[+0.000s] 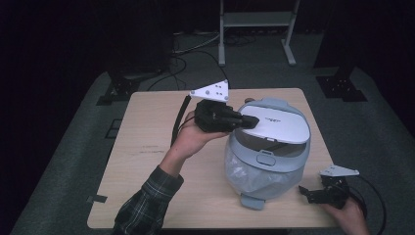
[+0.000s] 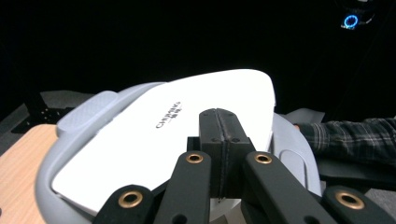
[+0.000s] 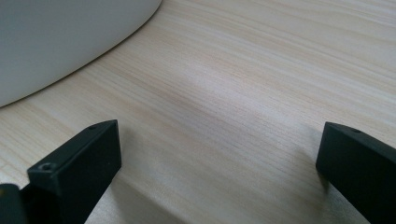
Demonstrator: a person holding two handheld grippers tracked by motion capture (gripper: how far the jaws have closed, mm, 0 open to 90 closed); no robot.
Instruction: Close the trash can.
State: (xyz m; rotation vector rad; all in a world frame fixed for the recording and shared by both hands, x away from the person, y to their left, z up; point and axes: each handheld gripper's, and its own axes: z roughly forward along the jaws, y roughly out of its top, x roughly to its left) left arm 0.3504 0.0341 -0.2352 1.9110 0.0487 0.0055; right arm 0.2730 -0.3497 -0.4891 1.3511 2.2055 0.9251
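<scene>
Starting at the left of the high view, your left forearm in its plaid sleeve (image 1: 147,200) crosses the light wooden table (image 1: 147,147) toward the middle. Your left hand (image 1: 193,134) holds the left gripper (image 1: 248,121), one of two grippers in the scene. Its tips rest against the near left edge of the white lid (image 1: 279,125). In the left gripper view that gripper (image 2: 219,122) has its two black jaws pressed flat together, with nothing visible between them, and their tips lie over the white lid panel, right of the dark lettering (image 2: 168,115). Whether the tips actually touch the lid cannot be told.

There is one appliance, a grey-blue cooker (image 1: 266,152), standing upright on the table's right half. Its white lid sits on top, tilted, and below the lid the front carries one small latch button (image 1: 265,157). The lower body is wrapped in clear plastic film (image 1: 244,174).

Farther right, near the table's front right corner, your right hand (image 1: 350,213) holds the right gripper (image 1: 307,193), low over the table and well apart from the cooker's base. In the right gripper view its two jaws stand wide apart over bare wood grain, holding nothing, with the cooker's pale rounded wall (image 3: 60,42) at the upper left.
</scene>
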